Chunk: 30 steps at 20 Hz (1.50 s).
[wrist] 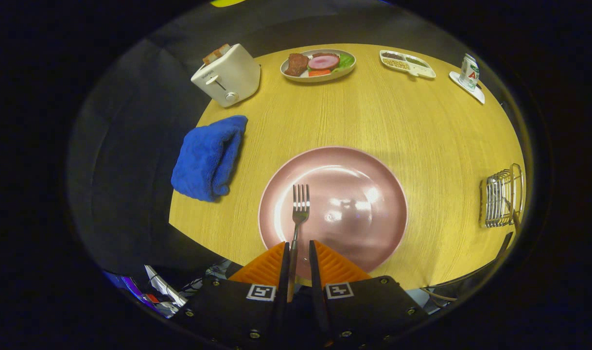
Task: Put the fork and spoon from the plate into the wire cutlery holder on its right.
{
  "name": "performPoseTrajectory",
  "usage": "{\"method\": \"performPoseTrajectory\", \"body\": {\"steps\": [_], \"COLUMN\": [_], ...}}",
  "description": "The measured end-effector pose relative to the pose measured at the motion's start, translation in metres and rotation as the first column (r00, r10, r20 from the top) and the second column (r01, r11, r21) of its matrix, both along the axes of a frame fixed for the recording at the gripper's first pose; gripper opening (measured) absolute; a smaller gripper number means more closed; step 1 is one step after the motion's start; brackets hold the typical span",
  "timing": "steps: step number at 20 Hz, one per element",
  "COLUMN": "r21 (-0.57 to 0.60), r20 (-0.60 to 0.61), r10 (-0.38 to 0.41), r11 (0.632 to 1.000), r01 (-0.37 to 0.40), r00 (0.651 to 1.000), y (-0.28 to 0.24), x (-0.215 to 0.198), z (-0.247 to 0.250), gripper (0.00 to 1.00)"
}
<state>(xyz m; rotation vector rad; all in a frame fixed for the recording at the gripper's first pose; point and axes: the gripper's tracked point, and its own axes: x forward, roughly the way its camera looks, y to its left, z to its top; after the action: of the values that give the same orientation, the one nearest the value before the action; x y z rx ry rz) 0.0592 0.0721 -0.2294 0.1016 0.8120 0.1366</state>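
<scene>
Fingers of the gripper (299, 255) stand a little apart, with the handle of the fork (298, 214) between them, close to one finger; I cannot tell if both press on it. Its tines point to 12 o'clock over the pink plate (374, 165). One wire cutlery holder (501, 197) waits at 3 o'clock on the desk (374, 116). I count one fork and one plate. If the hold is weak, the fork may slip and drop during the carry.
</scene>
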Motion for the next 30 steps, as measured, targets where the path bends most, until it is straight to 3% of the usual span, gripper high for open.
{"method": "performPoseTrajectory", "body": {"steps": [4, 17, 18, 20, 22, 30], "r21": [-0.029, 0.036, 0.044, 0.054, 0.068, 0.126], "r20": [-0.034, -0.157, -0.167, -0.149, -0.157, -0.119], "r10": [-0.016, -0.058, -0.053, -0.068, -0.068, -0.099], "r11": [0.999, 0.997, 0.997, 0.996, 0.995, 0.985], "r01": [0.015, 0.065, 0.061, 0.077, 0.079, 0.114], "r00": [0.999, 0.986, 0.985, 0.986, 0.985, 0.988], "y": [0.001, 0.006, 0.008, 0.006, 0.004, -0.004], "x": [0.01, 0.01, 0.013, 0.016, 0.013, 0.013], "z": [-0.021, -0.056, -0.061, -0.063, -0.058, -0.04], "gripper": [0.23, 0.25, 0.2, 0.23, 0.07, 0.07]}}
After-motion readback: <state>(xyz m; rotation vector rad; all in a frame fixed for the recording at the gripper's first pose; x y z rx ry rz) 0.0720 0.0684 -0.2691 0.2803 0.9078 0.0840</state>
